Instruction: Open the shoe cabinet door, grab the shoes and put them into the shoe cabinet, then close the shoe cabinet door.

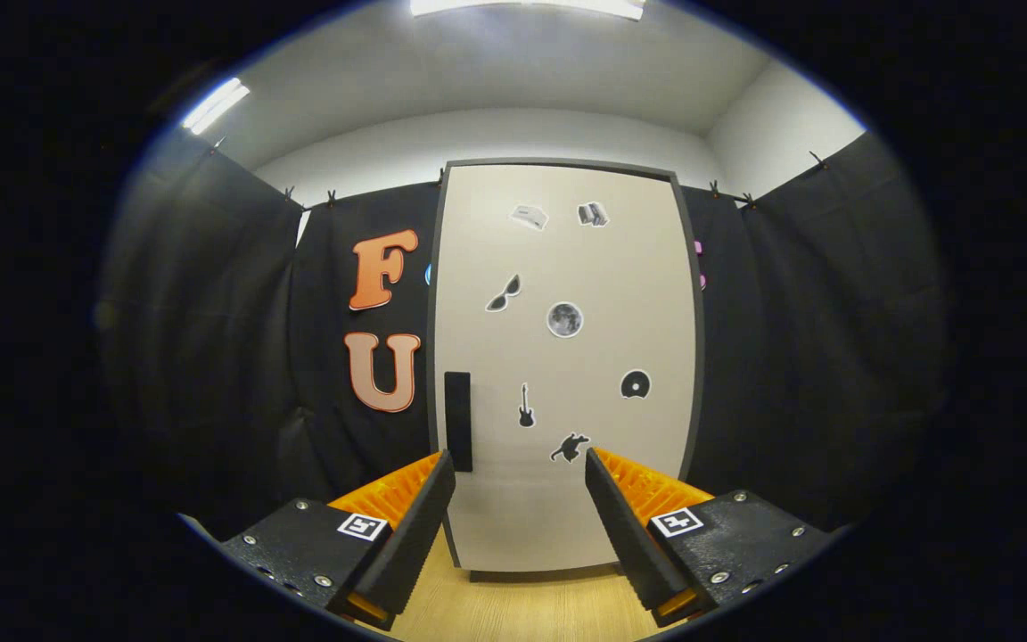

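Shoe cabinet [564, 366] stands upright on the wood floor [522, 611], door closed, dark handle [457, 421] at its left edge, small stickers [564, 319] on the door. Gripper [521, 471] faces the door, fingers spread apart, nothing between them.

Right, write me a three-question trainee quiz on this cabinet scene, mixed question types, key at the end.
1. True or false: the cabinet door is shut.
2. The dark handle sits near which edge of the door? A) the edge by the orange letters B) the opposite edge C) the top edge
3. Fill in: the gripper is ____, holding nothing, with the door beyond its fingers.

Key
1. True.
2. A.
3. Open.
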Demonstrator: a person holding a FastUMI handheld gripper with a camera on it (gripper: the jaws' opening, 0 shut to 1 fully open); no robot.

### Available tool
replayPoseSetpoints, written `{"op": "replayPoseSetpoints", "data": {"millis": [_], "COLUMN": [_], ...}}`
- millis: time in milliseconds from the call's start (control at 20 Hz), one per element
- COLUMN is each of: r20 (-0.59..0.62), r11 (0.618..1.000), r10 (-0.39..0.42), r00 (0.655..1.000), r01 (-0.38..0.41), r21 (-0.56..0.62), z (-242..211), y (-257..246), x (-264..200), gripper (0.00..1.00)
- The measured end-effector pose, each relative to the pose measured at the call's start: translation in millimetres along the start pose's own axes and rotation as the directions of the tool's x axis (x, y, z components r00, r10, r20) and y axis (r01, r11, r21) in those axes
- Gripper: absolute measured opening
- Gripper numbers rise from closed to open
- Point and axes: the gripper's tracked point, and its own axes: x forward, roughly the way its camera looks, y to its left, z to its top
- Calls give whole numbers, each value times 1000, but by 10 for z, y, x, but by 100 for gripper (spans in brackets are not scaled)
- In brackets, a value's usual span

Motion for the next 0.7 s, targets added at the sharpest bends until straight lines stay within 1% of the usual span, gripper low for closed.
{"op": "replayPoseSetpoints", "data": {"millis": [150,250,450,550,700], "r20": [-14,-56,-39,-43,-61], "r11": [999,997,995,996,997], "r10": [-43,-67,-104,-93,-77], "r00": [999,996,994,995,995], "r01": [43,68,104,93,77], "r21": [19,26,11,-7,-3], "z": [-123,-236,-212,-242,-310], "y": [-155,-258,-361,-320,-246], "x": [-312,-491,-700,-753,-766], "gripper": [92,92,92,92,92]}}
